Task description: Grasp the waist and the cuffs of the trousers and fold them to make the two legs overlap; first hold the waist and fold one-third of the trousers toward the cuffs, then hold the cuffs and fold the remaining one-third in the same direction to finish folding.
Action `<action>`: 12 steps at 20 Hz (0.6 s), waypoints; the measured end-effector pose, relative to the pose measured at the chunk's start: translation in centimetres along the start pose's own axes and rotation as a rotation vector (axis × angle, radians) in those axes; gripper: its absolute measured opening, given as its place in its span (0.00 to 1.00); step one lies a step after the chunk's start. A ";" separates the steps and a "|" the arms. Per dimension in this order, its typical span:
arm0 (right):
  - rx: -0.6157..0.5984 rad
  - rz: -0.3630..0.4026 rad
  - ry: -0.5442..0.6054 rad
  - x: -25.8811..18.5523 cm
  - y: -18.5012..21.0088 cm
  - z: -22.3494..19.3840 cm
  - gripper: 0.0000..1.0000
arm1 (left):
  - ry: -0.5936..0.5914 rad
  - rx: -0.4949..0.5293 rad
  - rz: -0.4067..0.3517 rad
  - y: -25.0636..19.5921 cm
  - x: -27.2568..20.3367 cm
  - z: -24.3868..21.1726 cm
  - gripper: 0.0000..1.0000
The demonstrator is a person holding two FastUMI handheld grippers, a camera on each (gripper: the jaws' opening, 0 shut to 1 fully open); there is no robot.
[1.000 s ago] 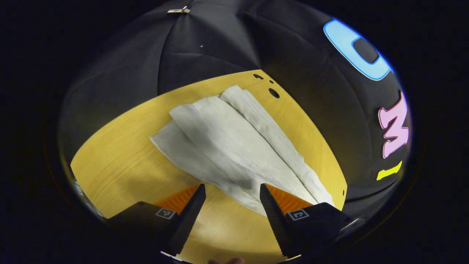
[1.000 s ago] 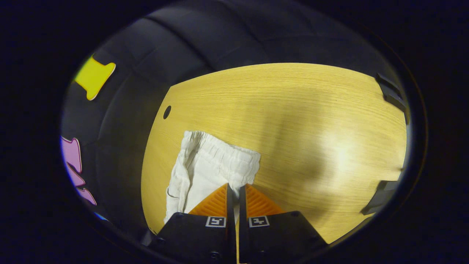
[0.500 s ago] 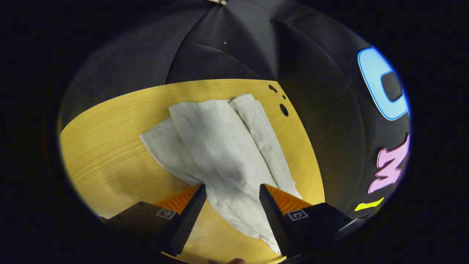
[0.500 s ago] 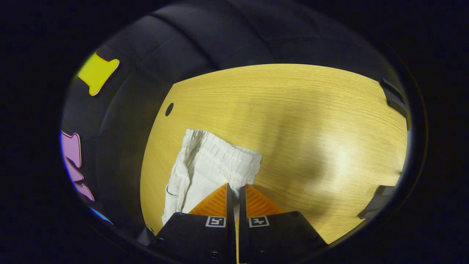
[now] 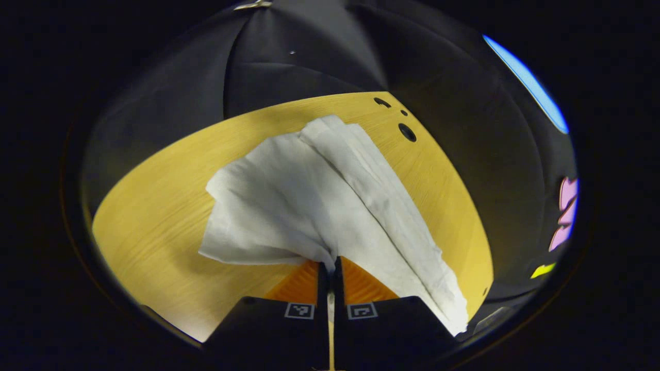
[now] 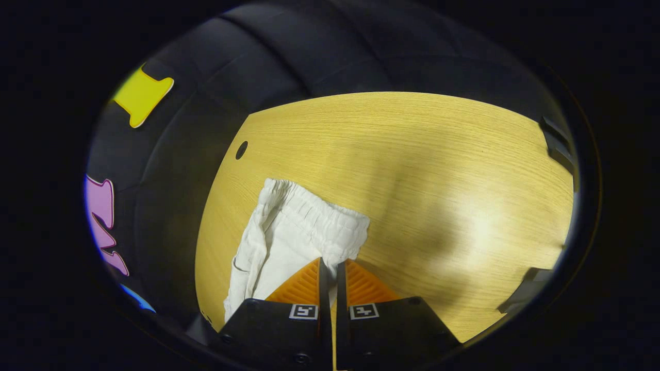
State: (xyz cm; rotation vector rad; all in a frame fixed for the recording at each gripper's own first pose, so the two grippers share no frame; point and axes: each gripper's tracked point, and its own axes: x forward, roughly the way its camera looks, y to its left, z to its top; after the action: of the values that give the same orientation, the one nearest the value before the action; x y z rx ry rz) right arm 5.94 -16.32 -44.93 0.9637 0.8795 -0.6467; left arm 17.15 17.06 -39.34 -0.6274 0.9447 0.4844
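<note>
White trousers (image 5: 330, 196) lie on the yellow wooden table (image 5: 154, 216). In the left gripper view the two legs run away from me toward the far table edge, one partly over the other. My left gripper (image 5: 329, 264) is shut on the near edge of the leg cloth, which bunches up at the fingertips. In the right gripper view the gathered elastic waist (image 6: 314, 208) lies just ahead. My right gripper (image 6: 328, 265) is shut on the trousers' cloth a little below the waistband.
The table has round holes near its far corner (image 5: 407, 132) and at its left side (image 6: 241, 150). Dark brackets (image 6: 559, 144) sit at the table's right edge in the right gripper view. Black cloth walls stand close behind the table edges.
My left gripper, open around the leg cloth half a second ago, has shut on it and the cloth now bunches there. The right gripper stays shut on the waist end, barely shifted.
</note>
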 end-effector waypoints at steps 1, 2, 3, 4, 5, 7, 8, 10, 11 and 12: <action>-0.003 0.010 -0.011 -0.3 0.1 0.3 0.08 | 0.003 -0.036 -0.022 0.1 -0.1 0.0 0.07; -0.008 0.025 -0.025 -0.8 0.3 0.5 0.08 | 0.004 -0.050 -0.036 0.1 0.1 0.0 0.07; -0.020 0.043 -0.037 -1.5 0.6 0.8 0.08 | 0.006 -0.050 -0.048 0.0 0.3 0.0 0.06; -0.035 0.065 -0.051 -2.2 1.0 1.1 0.08 | 0.007 -0.042 -0.056 -0.1 0.5 0.0 0.06; -0.052 0.088 -0.064 -2.9 1.4 1.4 0.08 | 0.009 -0.035 -0.062 -0.3 0.5 0.0 0.06; -0.085 0.130 -0.093 -4.3 1.8 2.5 0.07 | 0.011 -0.039 -0.075 -0.4 0.4 0.6 0.06; -0.105 0.144 -0.108 -5.0 2.2 3.0 0.08 | 0.020 -0.046 -0.083 -0.5 0.4 0.5 0.06; -0.147 0.166 -0.135 -6.5 2.4 3.9 0.07 | 0.049 -0.045 -0.092 -0.6 0.6 0.3 0.06; -0.165 0.176 -0.146 -7.2 2.6 4.1 0.07 | 0.058 -0.032 -0.093 -0.5 0.6 0.4 0.06; -0.182 0.189 -0.157 -7.8 2.9 4.4 0.07 | 0.066 -0.016 -0.094 -0.5 0.6 0.5 0.06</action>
State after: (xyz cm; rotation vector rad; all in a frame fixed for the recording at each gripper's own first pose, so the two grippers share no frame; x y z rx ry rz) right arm 5.83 -18.26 -35.71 0.8096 0.6860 -0.4648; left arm 18.08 17.10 -39.49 -0.7024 0.9702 0.3897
